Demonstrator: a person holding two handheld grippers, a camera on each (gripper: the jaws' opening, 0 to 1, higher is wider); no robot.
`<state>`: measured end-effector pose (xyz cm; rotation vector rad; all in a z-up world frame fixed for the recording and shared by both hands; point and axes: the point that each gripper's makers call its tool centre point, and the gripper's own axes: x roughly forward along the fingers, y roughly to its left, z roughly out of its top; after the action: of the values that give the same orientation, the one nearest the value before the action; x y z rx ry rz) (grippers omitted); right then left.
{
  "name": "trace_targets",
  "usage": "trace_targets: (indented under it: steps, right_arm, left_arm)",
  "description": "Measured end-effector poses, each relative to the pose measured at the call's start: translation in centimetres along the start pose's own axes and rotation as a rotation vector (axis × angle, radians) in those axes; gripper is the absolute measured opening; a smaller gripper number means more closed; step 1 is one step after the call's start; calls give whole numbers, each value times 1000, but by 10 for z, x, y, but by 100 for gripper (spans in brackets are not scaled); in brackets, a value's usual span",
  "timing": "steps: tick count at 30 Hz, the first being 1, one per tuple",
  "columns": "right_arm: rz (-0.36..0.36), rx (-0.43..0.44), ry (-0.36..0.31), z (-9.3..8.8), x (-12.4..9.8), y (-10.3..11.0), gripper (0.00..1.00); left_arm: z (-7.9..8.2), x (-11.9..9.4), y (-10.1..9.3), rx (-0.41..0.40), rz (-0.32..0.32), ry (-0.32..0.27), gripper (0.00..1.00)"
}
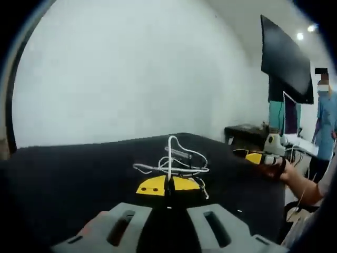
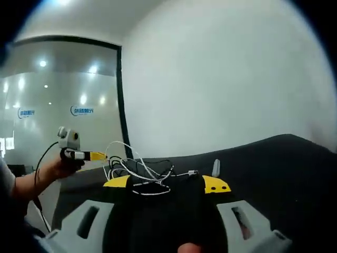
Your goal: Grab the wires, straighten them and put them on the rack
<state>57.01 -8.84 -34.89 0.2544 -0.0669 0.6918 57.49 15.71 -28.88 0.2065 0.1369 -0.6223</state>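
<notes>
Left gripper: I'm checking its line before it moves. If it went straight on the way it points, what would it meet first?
Probably the rack, whose yellow base sits on the black table just ahead of the open left gripper, with the white wires tangled over it. Depth is hard to judge.

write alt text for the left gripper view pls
A tangle of white wires lies on a black table, draped around a rack with yellow plates, beyond the left gripper with its jaws apart. The right gripper, hand-held, enters from the right; behind is a white wall.
</notes>
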Motion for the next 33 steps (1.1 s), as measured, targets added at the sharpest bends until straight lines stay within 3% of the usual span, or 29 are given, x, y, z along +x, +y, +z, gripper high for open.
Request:
trace_targets:
  steps: [2,5,8,14,16,18,19,20,25,27,29,33]
  right_arm:
    - [3,-5,0,0,0,2,48]
    - [6,-9,-1,0,0,3,48]
    - [5,-10,-1,0,1,3,48]
    - [5,-15,6,-1,1,6,48]
    - [5,-18,10,-2,1,6,48]
    - [6,-24,10,-2,-1,12,48]
    - [7,-27,11,-2,-2,14,48]
    - [6,-32,13,-2,-2,14,48]
    - [13,-63,20,-2,-3,21,48]
    - [18,-81,19,-2,-5,26,48]
    - [26,-99,13,0,-4,27,48]
    - [30,-125,11,3,-2,30,48]
  left_arm:
    - [25,-6,6,113,49,-6,5]
    - [79,-14,9,295,122,-63,5]
    - [121,-16,5,416,155,-111,5]
    - [231,-18,4,611,232,-190,5]
    - [255,-21,2,606,226,-214,5]
    - [295,-24,3,558,192,-273,5]
    - [307,-25,6,570,202,-270,5]
    - [325,-28,8,578,224,-303,5]
    - [397,-31,4,538,194,-373,5]
    - [431,-38,1,570,232,-429,5]
    - [464,-46,-8,571,214,-501,5]
    - [497,-48,-13,543,213,-517,5]
